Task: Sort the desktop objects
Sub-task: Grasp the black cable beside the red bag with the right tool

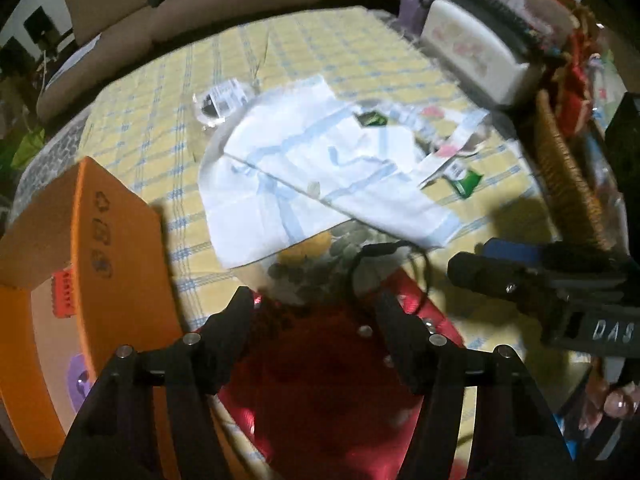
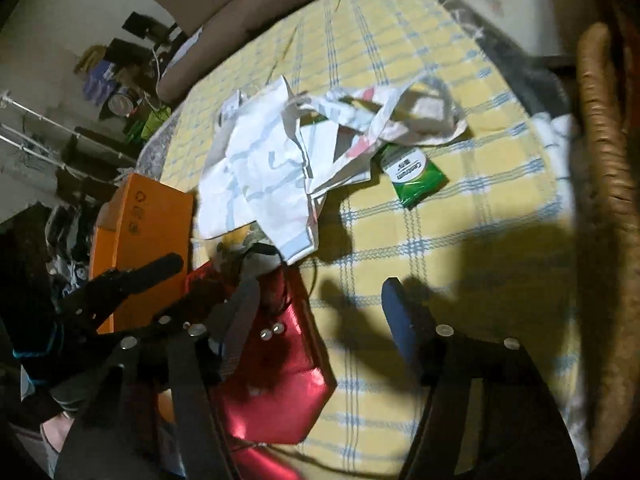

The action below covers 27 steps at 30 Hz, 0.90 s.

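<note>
A shiny red pouch [image 1: 320, 380] with metal studs lies at the near edge of the yellow checked tablecloth [image 1: 320, 52]. A black cord [image 1: 416, 256] loops over its far end. My left gripper [image 1: 314, 300] points steeply down over the red pouch [image 2: 280, 380], its fingers apart on either side and nothing pinched. My right gripper [image 2: 320, 288] is open too. Its left finger [image 2: 244, 312] crosses the pouch's edge and its blue-tipped right finger [image 2: 394, 304] hangs over bare tablecloth [image 2: 460, 240]. The right gripper [image 1: 520, 280] also shows in the left wrist view, and the left gripper [image 2: 176, 276] in the right wrist view.
A white cloth with blue stripes [image 1: 300, 172] lies crumpled mid-table, partly over a yellow and grey item [image 1: 320, 248]. A green packet [image 2: 412, 176] sits beside a white printed bag [image 2: 384, 120]. An orange box [image 1: 100, 240] stands left, a wicker basket [image 1: 568, 172] right, and a sofa [image 1: 200, 12] behind.
</note>
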Tool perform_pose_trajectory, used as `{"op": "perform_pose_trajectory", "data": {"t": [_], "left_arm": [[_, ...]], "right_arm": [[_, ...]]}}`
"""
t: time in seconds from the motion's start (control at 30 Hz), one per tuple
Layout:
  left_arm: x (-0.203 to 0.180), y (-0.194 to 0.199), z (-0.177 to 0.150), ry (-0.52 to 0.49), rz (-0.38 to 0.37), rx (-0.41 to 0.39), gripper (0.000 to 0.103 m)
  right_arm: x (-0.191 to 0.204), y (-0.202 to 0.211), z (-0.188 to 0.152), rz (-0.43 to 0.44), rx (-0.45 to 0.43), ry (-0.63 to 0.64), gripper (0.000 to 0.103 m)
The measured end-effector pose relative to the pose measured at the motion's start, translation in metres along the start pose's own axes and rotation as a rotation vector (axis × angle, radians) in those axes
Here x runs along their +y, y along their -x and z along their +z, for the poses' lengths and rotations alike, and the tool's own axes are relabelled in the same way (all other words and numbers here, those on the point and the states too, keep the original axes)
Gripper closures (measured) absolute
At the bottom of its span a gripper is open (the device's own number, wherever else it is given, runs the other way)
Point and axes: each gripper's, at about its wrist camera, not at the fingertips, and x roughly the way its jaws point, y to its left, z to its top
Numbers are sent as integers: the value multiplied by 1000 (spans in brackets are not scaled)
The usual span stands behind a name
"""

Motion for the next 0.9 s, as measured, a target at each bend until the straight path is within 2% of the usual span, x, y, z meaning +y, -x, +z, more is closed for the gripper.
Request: {"op": "perform_pose_trajectory", "data": {"t": [0.07,0.13,0.2,0.23,0.27,0.3,0.33,0.47,0.6,0.7,0.77,0.8,0.87,0.9], "left_arm": [[0,-10,1,9,-6,20,47],[0,-14,0,11,-13,26,47],[-4,-15,-1,-6,-2,11,48],[-5,-14,-1,-8,-6,6,57],[-5,-12,-1,-8,-25,2,79],[-5,-9,0,4,-55,-3,94],[-5,-7,0,14,-70,-1,100],[-8,11,-1,9,-129,-17,98],[-5,45,-5,20,-164,-67,99],[0,69,-6,17,-162,-91,99],[6,78,-9,35,-148,-105,97],[8,79,-11,43,-145,-106,95],[14,76,-16,75,-141,-97,82],[19,73,-20,96,-145,-89,79]], "right_arm": [[6,-9,1,-14,8,23,45],[12,-17,2,-32,19,43,49],[17,-25,3,-37,23,55,62],[18,-27,3,-33,22,53,68],[19,-28,4,-12,20,48,82],[20,-28,3,-3,20,44,91],[22,-27,3,-2,20,45,93],[39,-8,-3,40,-7,83,95],[64,22,-5,53,-45,119,96],[88,47,-6,3,-76,183,96],[91,56,-6,-60,-84,180,94],[88,53,-6,-77,-75,157,91],[75,38,-7,-98,-44,113,87],[70,29,-6,-115,-27,99,87]]}}
